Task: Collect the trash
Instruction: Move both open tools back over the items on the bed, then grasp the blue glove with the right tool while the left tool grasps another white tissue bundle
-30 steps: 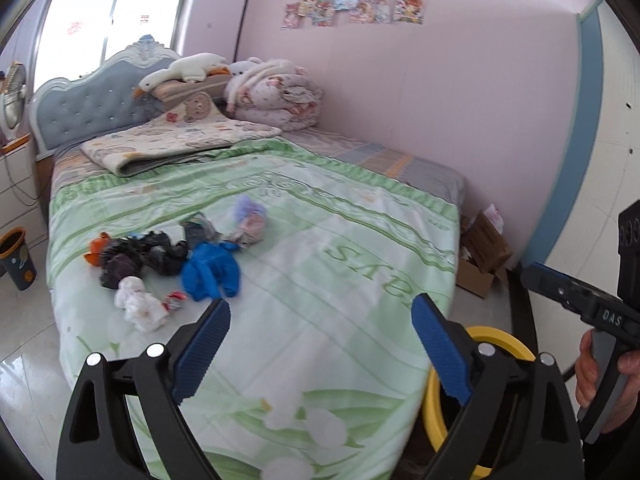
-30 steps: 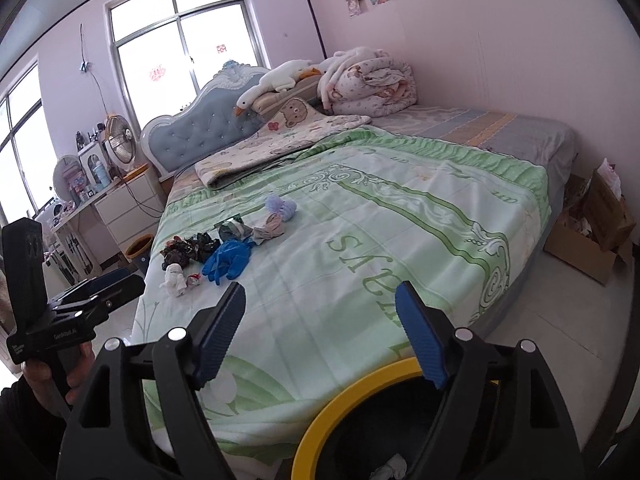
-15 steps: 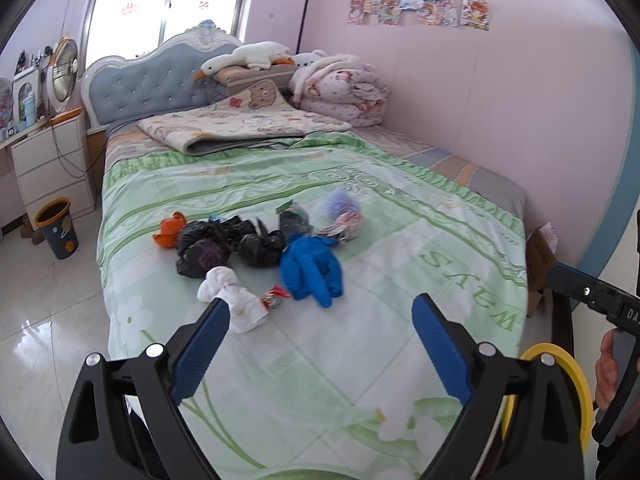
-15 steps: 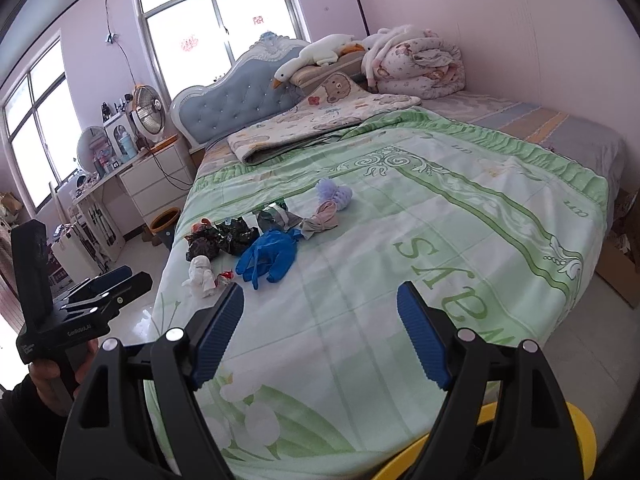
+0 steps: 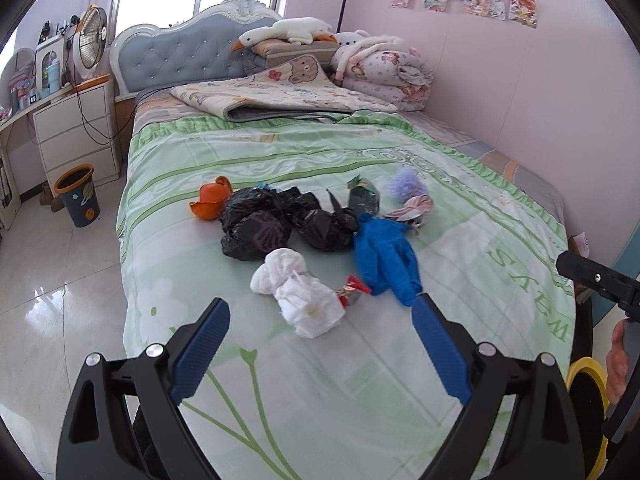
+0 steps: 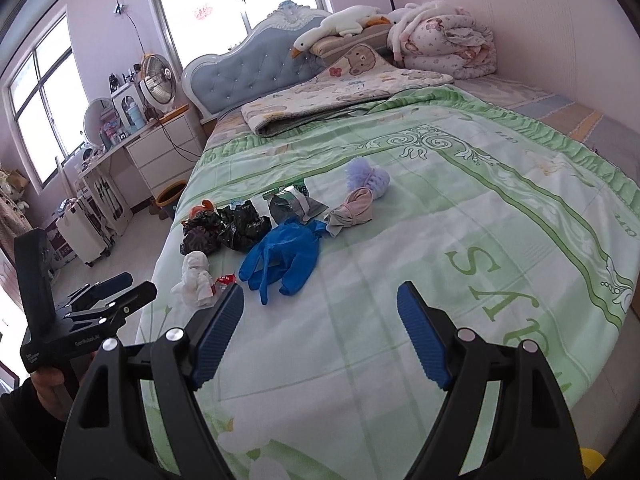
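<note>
A pile of trash lies on the green bedspread (image 5: pixel 320 380): crumpled white tissue (image 5: pixel 298 292), a small red wrapper (image 5: pixel 352 290), blue gloves (image 5: pixel 386 260), black plastic bags (image 5: pixel 280 220), an orange peel (image 5: pixel 210 200), a grey packet (image 5: pixel 363 198), a purple puff (image 5: pixel 406 184) and a pink cloth (image 5: pixel 412 208). My left gripper (image 5: pixel 320 340) is open and empty, just short of the tissue. My right gripper (image 6: pixel 320 328) is open and empty, below the blue gloves (image 6: pixel 284 256). The tissue (image 6: pixel 196 276) is at its left fingertip.
A yellow-rimmed bin (image 5: pixel 586 400) stands on the floor at the bed's near right corner. A small dark waste bin (image 5: pixel 78 194) stands by the white dresser (image 5: pixel 76 132). Folded quilts and a plush goose (image 5: pixel 288 32) lie at the headboard.
Both grippers have swung left and moved closer over the bed toward the trash pile. The yellow bin has slid out of the right wrist view and toward the left view's edge.
</note>
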